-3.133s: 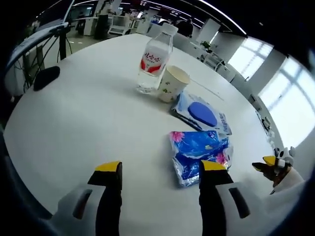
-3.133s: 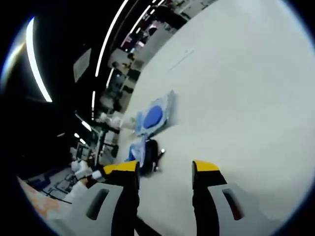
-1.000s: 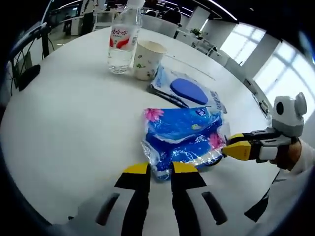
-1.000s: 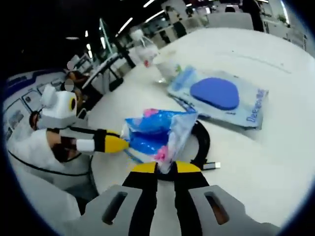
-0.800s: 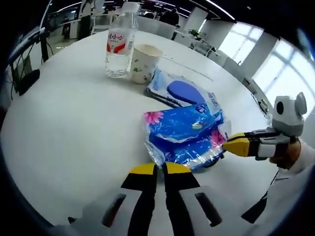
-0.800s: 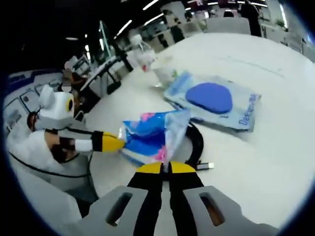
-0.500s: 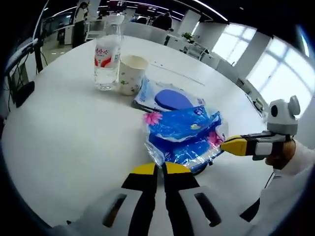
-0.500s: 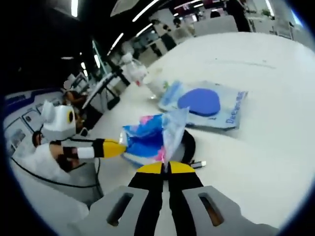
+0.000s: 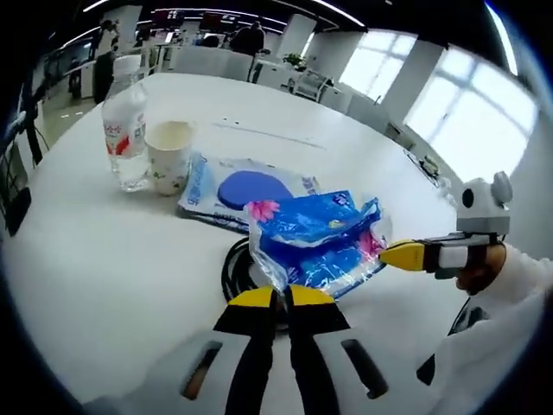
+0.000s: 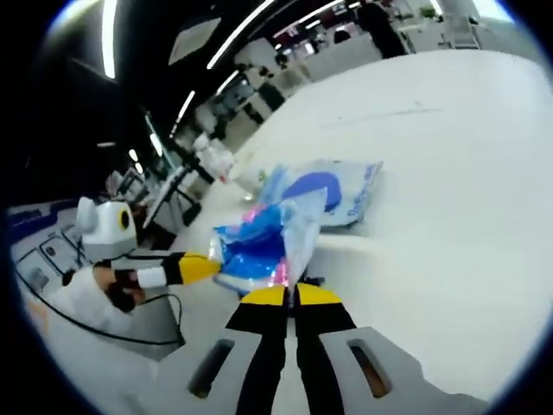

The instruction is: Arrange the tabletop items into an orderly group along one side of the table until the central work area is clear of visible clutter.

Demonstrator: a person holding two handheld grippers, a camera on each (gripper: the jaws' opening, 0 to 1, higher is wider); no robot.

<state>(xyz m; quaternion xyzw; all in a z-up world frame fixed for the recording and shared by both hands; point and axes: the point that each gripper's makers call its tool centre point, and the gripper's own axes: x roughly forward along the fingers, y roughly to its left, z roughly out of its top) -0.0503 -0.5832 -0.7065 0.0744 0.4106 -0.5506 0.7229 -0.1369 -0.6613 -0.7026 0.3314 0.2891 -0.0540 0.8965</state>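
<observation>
Judging from the thin film pinched at either end, a tear or a slip was the chief risk: the blue pack [image 9: 321,244] was held only by its crinkled wrapper edges, and any pull of the two grippers away from each other could have stretched the plastic or freed one corner, letting the pack swing down onto the black cable [image 9: 235,268] coiled beneath it. The left gripper [image 9: 275,297] was clenched on the near edge of the pack, right at its tips; the right gripper [image 9: 399,254] was closed on the far edge, from the opposite side. The pack hung between them, seemingly lifted off the counter [image 9: 104,259], just above the cable and near the flat pouch [image 9: 244,188], with the cup [image 9: 169,156] and bottle [image 9: 126,134] standing together beyond.
</observation>
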